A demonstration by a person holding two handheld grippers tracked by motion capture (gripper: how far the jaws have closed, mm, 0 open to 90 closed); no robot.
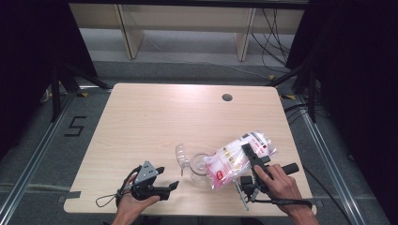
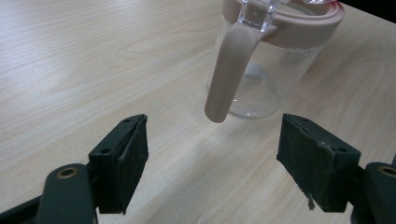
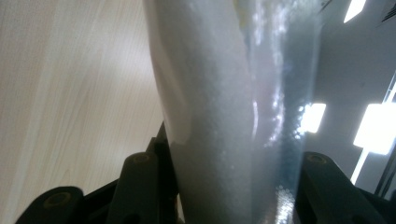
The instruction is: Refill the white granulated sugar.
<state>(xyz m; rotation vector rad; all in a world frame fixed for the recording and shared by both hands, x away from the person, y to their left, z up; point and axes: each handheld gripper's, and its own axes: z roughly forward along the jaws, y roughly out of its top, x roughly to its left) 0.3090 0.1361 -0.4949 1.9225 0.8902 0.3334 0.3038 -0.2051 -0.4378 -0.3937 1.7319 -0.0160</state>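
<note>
Pale wood grain covers the bench [image 1: 155,122], which carries everything. Nearest, the left hand-held gripper [image 1: 170,186] rests low on it, jaws spread apart with nothing between them, pointing toward a clear glass jar [image 2: 261,79] with a pinkish rim and handle. Just beyond, the right hand-held gripper [image 1: 248,152] is clamped on a plastic bag [image 1: 237,159] of white granules, tilted with its lower end over the jar's mouth.
</note>
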